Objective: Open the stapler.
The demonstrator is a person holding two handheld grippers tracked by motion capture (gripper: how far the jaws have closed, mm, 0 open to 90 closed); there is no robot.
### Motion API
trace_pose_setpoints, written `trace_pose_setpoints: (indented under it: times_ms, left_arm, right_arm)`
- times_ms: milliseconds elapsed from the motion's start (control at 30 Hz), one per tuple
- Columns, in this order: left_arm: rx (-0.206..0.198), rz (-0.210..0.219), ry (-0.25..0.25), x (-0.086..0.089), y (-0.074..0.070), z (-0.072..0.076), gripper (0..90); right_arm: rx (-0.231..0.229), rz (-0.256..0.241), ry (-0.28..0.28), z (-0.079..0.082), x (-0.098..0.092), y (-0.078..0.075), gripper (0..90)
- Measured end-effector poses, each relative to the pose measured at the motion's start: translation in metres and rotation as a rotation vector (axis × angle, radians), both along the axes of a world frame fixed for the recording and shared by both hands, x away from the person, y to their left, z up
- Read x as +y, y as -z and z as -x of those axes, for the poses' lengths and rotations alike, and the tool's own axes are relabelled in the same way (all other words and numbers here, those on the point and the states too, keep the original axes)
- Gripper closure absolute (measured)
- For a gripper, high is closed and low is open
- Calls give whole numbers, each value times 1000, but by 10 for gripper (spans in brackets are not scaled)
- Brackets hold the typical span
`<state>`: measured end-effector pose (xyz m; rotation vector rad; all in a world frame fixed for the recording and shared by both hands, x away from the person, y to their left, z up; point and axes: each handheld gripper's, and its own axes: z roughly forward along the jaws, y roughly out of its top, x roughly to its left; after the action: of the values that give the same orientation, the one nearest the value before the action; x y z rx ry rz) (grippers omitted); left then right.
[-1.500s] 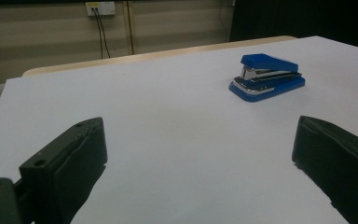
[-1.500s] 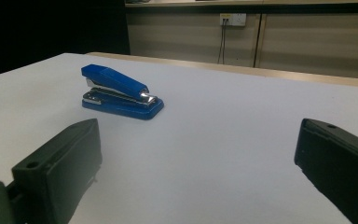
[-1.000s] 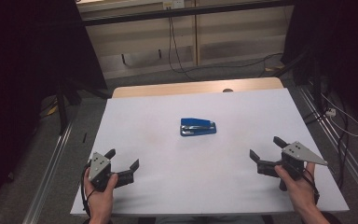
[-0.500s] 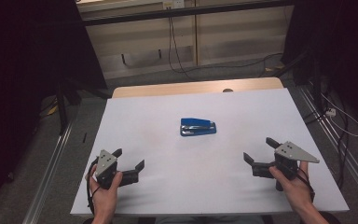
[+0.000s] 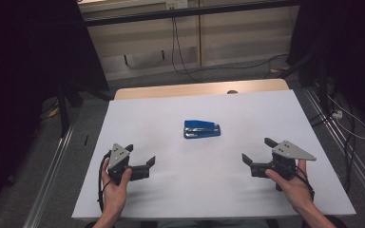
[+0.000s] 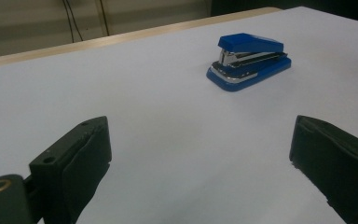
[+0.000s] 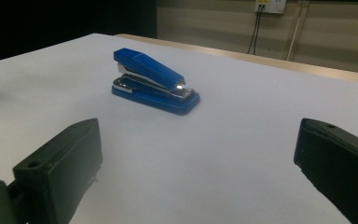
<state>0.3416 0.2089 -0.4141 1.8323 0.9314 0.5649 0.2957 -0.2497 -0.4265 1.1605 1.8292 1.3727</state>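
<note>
High view: a blue stapler (image 5: 202, 128) lies flat near the middle of the frame, on the white sheet that covers the bench (image 5: 285, 109). A strip of bare wood shows along the bench's far edge, in the upper half of the frame. The left gripper (image 5: 140, 155) sits at lower left, held in a hand (image 5: 115, 187) that comes up from the bottom edge. Its fingers are spread wide and hold nothing. The right gripper (image 5: 257, 150) sits at lower right in the other hand (image 5: 292, 186), with a grey plate on top. Its fingers are spread as well and hold nothing. Both grippers are well apart from the stapler, one on each side of it, and nearer the bottom of the frame.

Left gripper view: the two black fingers (image 6: 81, 154) rise at lower left and lower right, far apart, with bare white sheet between them. The stapler (image 6: 248, 60) stands in the upper right of the frame, well beyond the fingertips.

Right gripper view: the fingers (image 7: 65, 161) again stand wide at the bottom corners. The stapler (image 7: 154, 81) rests upper left of centre, its top arm tilted up, apart from the fingers.
</note>
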Motion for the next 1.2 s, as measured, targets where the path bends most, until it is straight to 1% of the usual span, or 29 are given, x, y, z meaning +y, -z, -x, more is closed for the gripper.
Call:
trace_pose_setpoints:
  times_ms: [33,67,100,133,200,233,267,300,367,433,467,500,533,567,700,733,800,833,867,933,967,1000,1033,1067,1100,1167,1200]
  left_arm:
    - [-11,-9,27,-4,-1,-2,55]
    - [-16,-8,31,-5,-2,-3,53]
    - [-16,-8,31,-5,-2,-3,52]
    - [-14,6,34,-8,-3,-5,51]
    - [-20,2,35,-10,-5,-7,50]
    - [-19,4,40,-12,-5,-8,50]
    - [-19,4,40,-12,-5,-8,50]
    - [-16,-2,55,-16,-6,-10,49]
    - [-11,-2,57,-19,-6,-12,49]
    - [-5,3,84,-24,-8,-15,49]
    - [-3,11,91,-27,-8,-16,49]
    - [-8,15,100,-30,-9,-18,48]
    - [-13,14,114,-36,-11,-20,47]
    - [-19,9,121,-38,-11,-21,47]
    - [-21,18,132,-43,-12,-24,46]
    - [-34,25,139,-44,-13,-26,45]
    - [-37,28,136,-45,-13,-27,41]
    - [-39,37,137,-45,-13,-29,41]
    - [-35,44,141,-46,-13,-31,40]
    - [-33,41,143,-48,-13,-33,40]
    - [-40,31,147,-51,-13,-35,40]
    - [-33,31,165,-51,-14,-37,41]
    - [-33,31,165,-51,-14,-37,45]
    - [-21,31,175,-52,-15,-37,45]
    - [-32,24,169,-51,-18,-39,38]
    - [-39,29,163,-51,-19,-41,37]
    - [-45,39,158,-52,-19,-43,37]
  right_arm:
    - [3,-8,-10,-1,2,0,9]
    - [4,-15,-21,-1,3,-1,10]
    - [0,-12,-26,-2,5,-1,12]
    - [-4,-10,-27,-3,7,-1,12]
    - [3,-19,-43,-4,11,-2,14]
    - [1,-11,-63,-4,12,-2,18]
    - [-8,-8,-74,-4,14,-2,15]
    - [-16,-8,-81,-4,16,-2,11]
    - [-19,-7,-83,-4,18,-2,10]
    - [-20,1,-84,-7,24,-3,14]
    - [-20,1,-84,-7,24,-3,14]
    - [-18,2,-86,-8,26,-4,17]
    - [-20,12,-88,-10,30,-3,20]
    - [-18,10,-91,-11,32,-3,20]
    - [-16,20,-111,-10,37,-3,19]
    - [-12,13,-119,-11,39,-2,22]
    - [-10,0,-125,-15,42,-2,27]
    - [-10,0,-125,-15,42,-2,27]
    - [-10,3,-132,-19,47,-2,35]
    - [-11,8,-134,-20,49,-2,37]
    - [-8,11,-141,-24,53,-2,45]
    - [-1,9,-146,-26,55,-2,45]
    - [9,3,-150,-27,57,-3,47]
    - [9,3,-150,-27,57,-3,47]
    - [13,-3,-159,-31,60,-3,42]
    - [11,0,-161,-33,62,-3,42]
    - [9,6,-168,-36,66,-4,49]
